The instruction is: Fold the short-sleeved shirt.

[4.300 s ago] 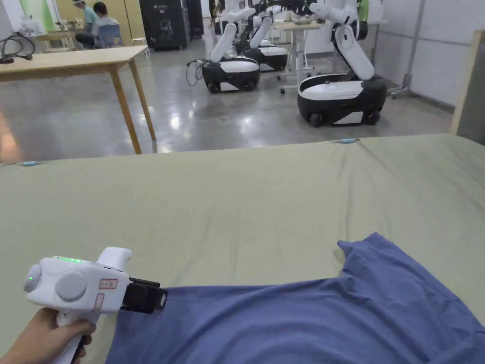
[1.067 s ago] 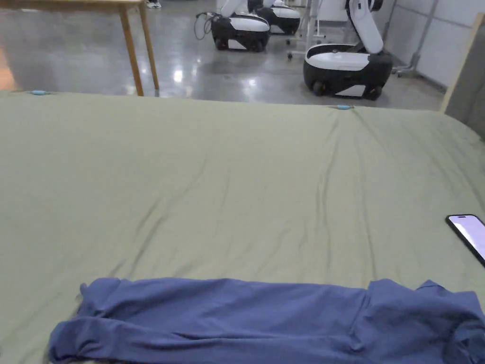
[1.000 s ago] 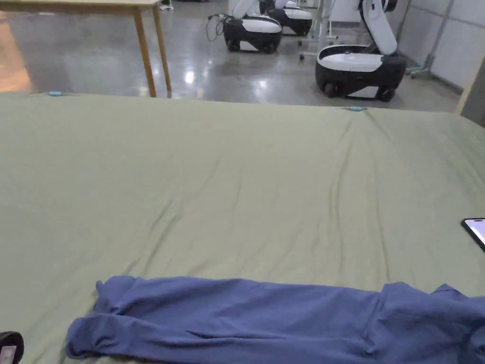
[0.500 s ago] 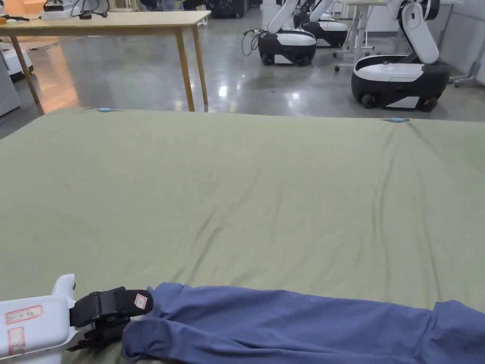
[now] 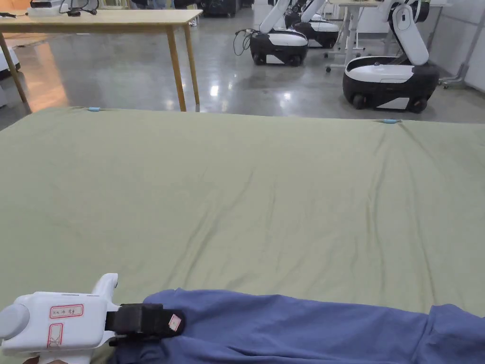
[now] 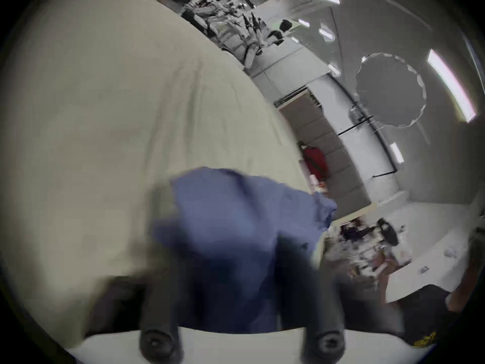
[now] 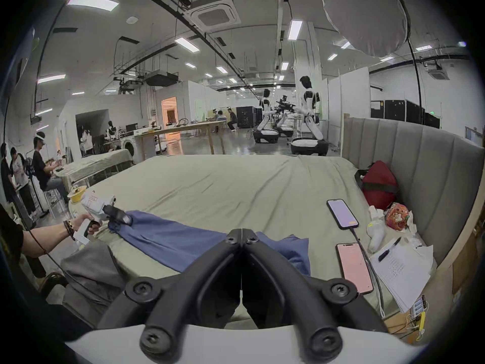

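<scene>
The blue short-sleeved shirt (image 5: 293,327) lies as a long narrow band along the near edge of the green bed (image 5: 237,189). My left gripper (image 5: 161,322) is at the shirt's left end, its black jaws over the cloth. The left gripper view is blurred, but the jaws stand apart there with the blue shirt (image 6: 236,212) between them. In the right gripper view the left gripper (image 7: 123,218) sits at the far left end of the shirt (image 7: 170,238), held by a hand. My right gripper (image 7: 241,231) is shut, with nothing in it, near the shirt's right part.
Two phones (image 7: 342,212) (image 7: 354,267), papers with a pen (image 7: 401,270) and a red bag (image 7: 380,186) lie by the grey headboard (image 7: 420,159) on the right. A grey cloth (image 7: 89,270) hangs at the near left. Wheeled robots (image 5: 388,83) and a wooden table (image 5: 104,16) stand beyond the bed.
The head camera has turned left. The left gripper came in from the lower left and its jaws moved onto the shirt's left end. The shirt is a narrower band than 4.3 s ago.
</scene>
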{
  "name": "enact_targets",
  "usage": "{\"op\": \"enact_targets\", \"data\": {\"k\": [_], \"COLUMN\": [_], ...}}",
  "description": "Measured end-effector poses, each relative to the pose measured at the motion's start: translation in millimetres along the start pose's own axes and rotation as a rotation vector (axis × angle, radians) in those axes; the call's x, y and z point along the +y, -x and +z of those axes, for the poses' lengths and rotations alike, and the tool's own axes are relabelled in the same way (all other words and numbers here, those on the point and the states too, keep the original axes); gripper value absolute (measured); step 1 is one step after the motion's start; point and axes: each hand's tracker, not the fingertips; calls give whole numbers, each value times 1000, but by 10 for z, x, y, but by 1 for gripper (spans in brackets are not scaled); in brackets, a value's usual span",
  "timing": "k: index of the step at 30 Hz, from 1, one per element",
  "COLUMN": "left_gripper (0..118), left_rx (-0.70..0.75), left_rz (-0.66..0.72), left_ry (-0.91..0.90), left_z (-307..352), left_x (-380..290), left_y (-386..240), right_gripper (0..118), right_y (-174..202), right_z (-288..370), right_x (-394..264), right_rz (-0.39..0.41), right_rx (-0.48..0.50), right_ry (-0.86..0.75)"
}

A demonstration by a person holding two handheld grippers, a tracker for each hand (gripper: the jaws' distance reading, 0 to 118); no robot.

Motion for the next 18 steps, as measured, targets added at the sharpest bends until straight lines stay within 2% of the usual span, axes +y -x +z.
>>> {"op": "enact_targets", "data": {"k": [1, 3, 11, 17, 18], "left_gripper": [9, 9, 9, 9, 9], "left_rx": [77, 22, 10, 123, 185], "left_rz": [-29, -19, -10, 70, 61], "left_ry": [21, 52, -21, -100, -130], "left_z": [-56, -23, 263, 821, 925], "left_x": [-37, -43, 45, 12, -9], "left_y": [-3, 91, -11, 223, 242], "right_gripper": [1, 1, 1, 1, 1], "right_y": [4, 9, -5, -65, -73], "right_z": [-6, -19, -3, 35, 39], "right_x": [1, 0, 6, -8, -9], "right_rz": [-2, -2, -6, -16, -18], "right_rx": [-3, -6, -15, 2, 2], "right_ry": [4, 11, 20, 11, 12]}}
